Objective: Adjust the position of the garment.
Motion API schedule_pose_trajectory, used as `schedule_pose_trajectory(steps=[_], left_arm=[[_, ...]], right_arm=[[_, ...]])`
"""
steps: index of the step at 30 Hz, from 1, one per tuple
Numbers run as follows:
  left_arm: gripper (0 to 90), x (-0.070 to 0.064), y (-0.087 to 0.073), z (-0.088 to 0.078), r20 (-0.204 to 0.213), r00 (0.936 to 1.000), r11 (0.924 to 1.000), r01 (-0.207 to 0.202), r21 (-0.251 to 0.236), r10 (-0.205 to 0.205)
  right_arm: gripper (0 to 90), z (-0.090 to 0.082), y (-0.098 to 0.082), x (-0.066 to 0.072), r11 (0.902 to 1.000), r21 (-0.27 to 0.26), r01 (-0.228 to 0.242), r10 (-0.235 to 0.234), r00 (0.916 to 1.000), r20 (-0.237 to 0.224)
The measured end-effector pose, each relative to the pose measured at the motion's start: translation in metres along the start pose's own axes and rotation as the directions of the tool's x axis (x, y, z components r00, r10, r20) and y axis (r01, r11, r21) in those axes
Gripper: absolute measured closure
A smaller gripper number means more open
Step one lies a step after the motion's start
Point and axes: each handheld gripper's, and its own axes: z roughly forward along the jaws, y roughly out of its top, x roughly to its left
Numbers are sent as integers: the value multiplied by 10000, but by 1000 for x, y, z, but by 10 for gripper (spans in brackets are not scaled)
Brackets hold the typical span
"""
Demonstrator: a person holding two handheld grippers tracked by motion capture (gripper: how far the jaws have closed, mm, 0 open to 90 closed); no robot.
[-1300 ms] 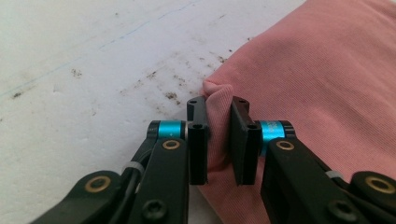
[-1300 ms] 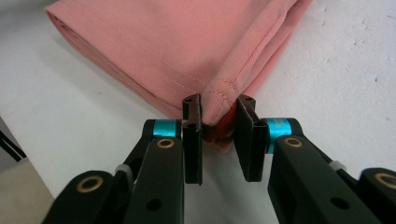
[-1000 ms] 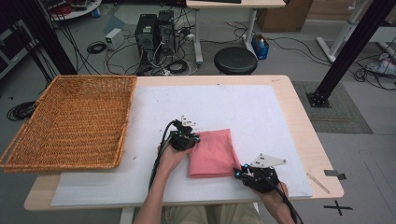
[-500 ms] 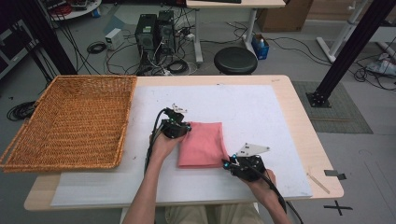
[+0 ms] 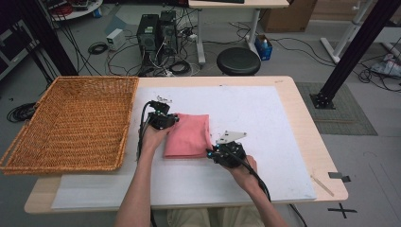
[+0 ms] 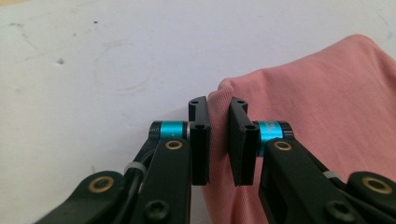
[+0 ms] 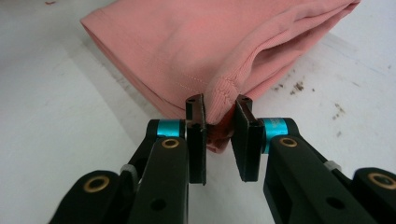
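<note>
A folded pink cloth (image 5: 189,135) lies on the white mat (image 5: 265,118) near the table's middle. My left gripper (image 5: 174,120) is shut on the cloth's far left corner; in the left gripper view the pink fabric (image 6: 327,107) is pinched between the pads of the left gripper (image 6: 218,140). My right gripper (image 5: 210,153) is shut on the near right corner. In the right gripper view a thick fold of the cloth (image 7: 224,51) sits squeezed between the pads of the right gripper (image 7: 219,140). The cloth is held just above the mat.
A large wicker basket (image 5: 71,123) stands on the table's left part, close to my left gripper. A black stool (image 5: 239,60), computer cases (image 5: 156,33) and cables are on the floor beyond the table's far edge. A pencil-like stick (image 5: 323,185) lies near the front right corner.
Both grippers have carried the pink cloth to the left and a little away from me, toward the basket. The cloth has stayed folded in both grips.
</note>
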Motion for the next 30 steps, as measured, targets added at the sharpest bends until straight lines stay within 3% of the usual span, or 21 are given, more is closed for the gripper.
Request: schedule_pose_trajectory(steps=[10,17,21,27,30], left_arm=[[798,19,-4,12,-436,9974,9983,568,-110,-573],[797,21,-4,18,-875,9951,9988,447,-190,-462],[793,25,-7,23,-925,9932,9975,689,-153,-700],[786,26,-11,29,-906,9933,9971,734,183,-714],[784,27,-12,29,-875,9927,9964,842,112,-829]], right_arm=[[777,21,12,-2,9999,99,37,-40,9993,369],[777,28,21,1,9998,107,183,-187,9988,458],[777,33,23,-1,9995,211,222,-231,9988,432],[773,38,21,-4,9986,532,75,-92,9994,320],[773,38,20,-5,9982,605,53,-70,9995,292]])
